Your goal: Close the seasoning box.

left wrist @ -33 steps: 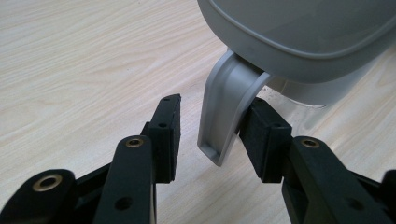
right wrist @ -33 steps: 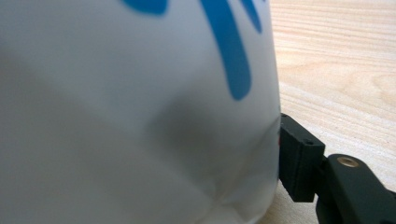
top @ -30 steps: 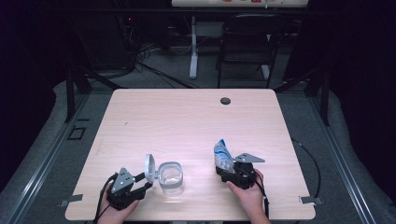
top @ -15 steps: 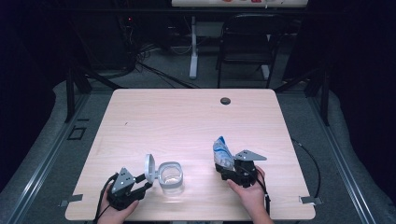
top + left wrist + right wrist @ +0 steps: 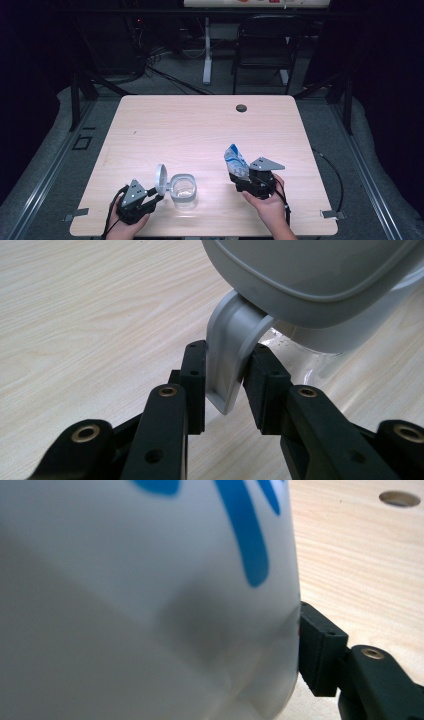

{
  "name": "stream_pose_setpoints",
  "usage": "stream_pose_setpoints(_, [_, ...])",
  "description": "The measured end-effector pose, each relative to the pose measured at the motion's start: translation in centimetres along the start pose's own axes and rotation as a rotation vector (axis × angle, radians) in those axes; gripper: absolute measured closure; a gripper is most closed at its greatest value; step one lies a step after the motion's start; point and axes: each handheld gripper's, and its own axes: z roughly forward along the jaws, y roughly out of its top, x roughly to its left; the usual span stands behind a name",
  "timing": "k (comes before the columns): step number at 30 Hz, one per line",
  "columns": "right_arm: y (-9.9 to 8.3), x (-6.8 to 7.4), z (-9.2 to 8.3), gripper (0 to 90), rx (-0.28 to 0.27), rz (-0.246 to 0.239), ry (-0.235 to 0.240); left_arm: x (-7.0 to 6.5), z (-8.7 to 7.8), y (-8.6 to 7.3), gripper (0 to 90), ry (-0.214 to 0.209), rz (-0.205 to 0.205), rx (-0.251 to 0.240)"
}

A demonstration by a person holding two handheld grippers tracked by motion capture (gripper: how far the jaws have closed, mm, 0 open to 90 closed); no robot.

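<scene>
A clear square container (image 5: 183,189) stands near the table's front edge, its grey lid (image 5: 160,178) flipped up on the left side. My left gripper (image 5: 153,198) sits just left of it. Its jaws have just been closing, and both pads now touch the lid's curved grey hinge arm (image 5: 227,360) between them. The lid (image 5: 320,275) looms above the jaws. To the right, my right gripper (image 5: 242,176) is shut on a white pouch with blue print (image 5: 234,159), held upright off the table. That pouch (image 5: 150,605) presses against one black pad (image 5: 320,650).
The light wood table (image 5: 200,130) has a dark round hole (image 5: 241,108) near its far edge. A chair (image 5: 270,45) and a desk leg (image 5: 207,50) stand beyond the table in the dark room. Cables trail from both grippers.
My right hand has lifted the pouch slightly. The left hand has stayed beside the container.
</scene>
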Motion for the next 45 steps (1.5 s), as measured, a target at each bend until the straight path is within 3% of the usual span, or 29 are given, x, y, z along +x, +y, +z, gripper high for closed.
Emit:
stream_pose_setpoints(7, [0.7,0.5,-0.5,41.3,0.011,-0.073,-0.020,-0.1,0.3,0.1,73.2,-0.015,-0.011,-0.012])
stream_pose_setpoints(8, [0.8,0.7,-0.6,41.3,0.014,-0.095,-0.025,-0.2,0.4,0.1,80.3,-0.031,-0.013,-0.013])
stream_pose_setpoints(12, [1.0,1.1,-0.6,41.3,0.022,-0.127,-0.028,-0.6,0.6,0.2,76.9,-0.024,-0.003,-0.016])
stream_pose_setpoints(19, [1.1,1.6,-0.6,41.3,0.036,-0.161,-0.040,-0.7,0.1,0.1,74.9,-0.041,-0.009,-0.010])
stream_pose_setpoints(28, [1.0,1.9,-0.5,41.3,0.042,-0.178,-0.041,-1.6,0.0,0.1,75.1,-0.076,0.012,-0.003])
stream_pose_setpoints(31, [1.0,2.1,-0.4,41.3,0.043,-0.184,-0.046,-1.6,-0.1,0.1,71.4,-0.088,0.017,0.006])
stream_pose_setpoints(32, [0.9,2.2,-0.4,41.3,0.036,-0.180,-0.042,-1.6,-0.4,0.1,64.4,-0.085,0.024,0.007])
stream_pose_setpoints(34, [0.9,2.2,-0.4,41.3,0.033,-0.186,-0.048,-1.2,-0.8,0.1,60.5,-0.091,0.012,-0.003])
stream_pose_setpoints(38, [0.9,2.3,-0.5,41.3,0.033,-0.202,-0.063,-0.6,-1.1,-0.1,58.2,-0.113,-0.003,-0.014])
stream_pose_setpoints(45, [1.0,2.9,-0.4,41.3,0.048,-0.272,-0.107,-0.1,-0.9,-0.5,57.8,-0.089,0.001,0.011])
